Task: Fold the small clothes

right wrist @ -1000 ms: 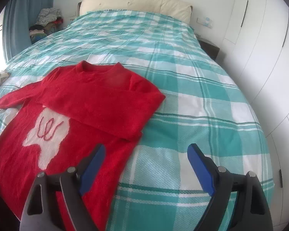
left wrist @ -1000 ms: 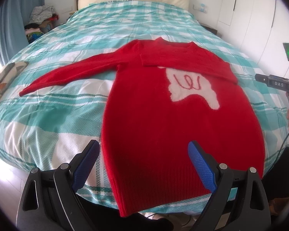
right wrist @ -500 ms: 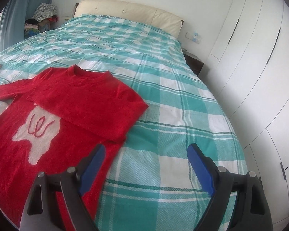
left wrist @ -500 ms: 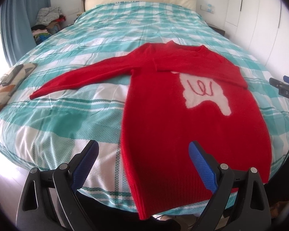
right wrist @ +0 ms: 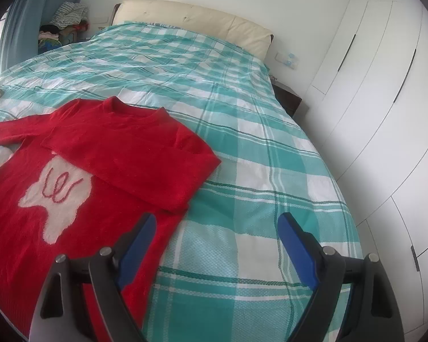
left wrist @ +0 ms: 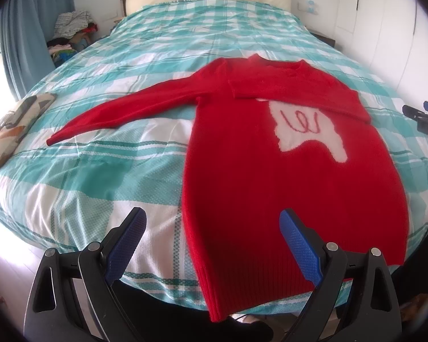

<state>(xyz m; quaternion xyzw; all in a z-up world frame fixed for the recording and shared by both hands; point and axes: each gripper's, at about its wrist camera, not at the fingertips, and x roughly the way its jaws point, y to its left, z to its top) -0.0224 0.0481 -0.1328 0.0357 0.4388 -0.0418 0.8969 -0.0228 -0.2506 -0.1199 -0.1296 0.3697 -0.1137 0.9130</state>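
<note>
Red knit sweater [left wrist: 285, 176] lies flat on the bed [left wrist: 105, 176], one sleeve folded across its chest, the other outstretched; soft, light, floppy, so pinch that sleeve's cuff; both hand-held grippers [left wrist: 212, 238] [right wrist: 216, 242] gape wide, empty

red sweater [left wrist: 285, 188], teal-white plaid bedspread [left wrist: 105, 171]

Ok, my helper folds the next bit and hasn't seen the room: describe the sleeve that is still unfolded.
On the teal checked bed lies a red sweater. Its unfolded sleeve stretches flat across the cover toward the patterned cushion, while the other sleeve lies folded across the chest.
</note>
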